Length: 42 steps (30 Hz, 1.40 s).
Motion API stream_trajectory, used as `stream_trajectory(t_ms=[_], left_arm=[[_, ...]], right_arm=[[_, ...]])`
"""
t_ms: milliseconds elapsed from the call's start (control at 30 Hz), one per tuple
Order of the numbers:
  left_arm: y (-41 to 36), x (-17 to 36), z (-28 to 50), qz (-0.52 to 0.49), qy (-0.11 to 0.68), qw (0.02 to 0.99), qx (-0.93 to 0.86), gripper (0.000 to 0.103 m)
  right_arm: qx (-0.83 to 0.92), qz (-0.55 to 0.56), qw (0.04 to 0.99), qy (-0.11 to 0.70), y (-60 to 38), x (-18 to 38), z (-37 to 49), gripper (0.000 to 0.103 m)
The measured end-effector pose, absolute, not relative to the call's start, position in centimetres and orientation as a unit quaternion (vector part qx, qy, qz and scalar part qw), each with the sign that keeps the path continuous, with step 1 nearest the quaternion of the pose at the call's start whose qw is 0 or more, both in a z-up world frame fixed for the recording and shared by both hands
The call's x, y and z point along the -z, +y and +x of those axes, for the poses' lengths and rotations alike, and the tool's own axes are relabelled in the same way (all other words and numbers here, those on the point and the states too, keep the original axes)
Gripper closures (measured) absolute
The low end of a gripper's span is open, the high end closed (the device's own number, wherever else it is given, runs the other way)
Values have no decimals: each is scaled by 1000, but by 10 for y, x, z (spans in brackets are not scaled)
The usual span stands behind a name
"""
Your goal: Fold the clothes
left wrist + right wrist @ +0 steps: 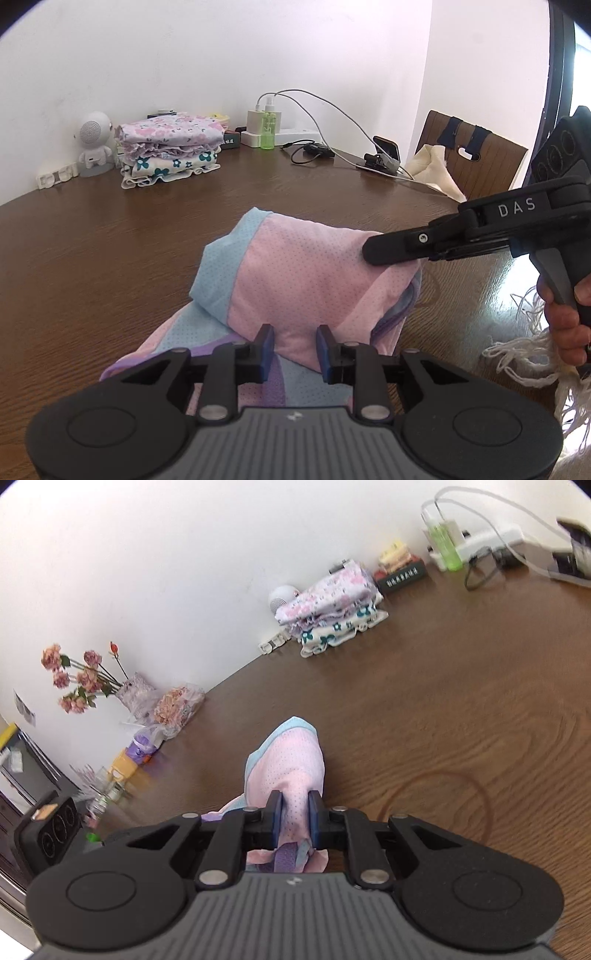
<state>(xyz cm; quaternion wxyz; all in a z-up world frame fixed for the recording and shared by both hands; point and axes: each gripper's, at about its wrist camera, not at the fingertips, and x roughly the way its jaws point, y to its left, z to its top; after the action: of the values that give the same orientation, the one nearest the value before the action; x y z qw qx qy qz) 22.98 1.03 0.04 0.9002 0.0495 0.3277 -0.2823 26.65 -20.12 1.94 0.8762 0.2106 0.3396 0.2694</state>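
While the pink and blue garment [295, 273] lies bunched on the brown table [110, 240], the right gripper [295, 814] is clamped on a raised fold of it. The left gripper [295, 345] has its pads slightly apart, cloth between them, not pressing. Folded clothes [168, 147] are stacked near the wall.

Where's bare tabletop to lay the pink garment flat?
Bare table runs between the pink garment and the folded stack by the wall, wide on the left. The back edge is crowded: speaker, green bottle, chargers and cables. Loose yarn clutters the right.
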Motion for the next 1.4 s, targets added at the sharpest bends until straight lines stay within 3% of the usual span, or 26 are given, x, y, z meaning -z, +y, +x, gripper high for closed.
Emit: stream_trajectory(t_ms=[200, 433, 800, 967, 1033, 1100, 1133, 1400], left_arm=[[21, -9, 217, 12, 319, 907, 275, 62], [81, -17, 172, -19, 311, 931, 190, 59], [71, -2, 155, 58, 328, 922, 198, 67], [71, -1, 153, 55, 327, 922, 200, 67], [73, 0, 151, 51, 326, 923, 199, 67], [73, 0, 149, 50, 325, 923, 198, 67], [72, 0, 149, 54, 325, 924, 197, 67], [71, 0, 147, 71, 322, 924, 190, 70]], right_arm=[[-291, -16, 911, 290, -162, -60, 236, 89], [-356, -205, 875, 255, -93, -57, 190, 89], [-402, -317, 830, 223, -42, -44, 144, 92], [-416, -310, 827, 217, -36, -48, 137, 98], [-401, -289, 842, 216, -43, -50, 141, 91], [-388, -264, 853, 228, -50, -52, 151, 56], [-387, -252, 855, 235, -51, -52, 155, 53], [-338, -272, 858, 273, -39, -29, 174, 61]])
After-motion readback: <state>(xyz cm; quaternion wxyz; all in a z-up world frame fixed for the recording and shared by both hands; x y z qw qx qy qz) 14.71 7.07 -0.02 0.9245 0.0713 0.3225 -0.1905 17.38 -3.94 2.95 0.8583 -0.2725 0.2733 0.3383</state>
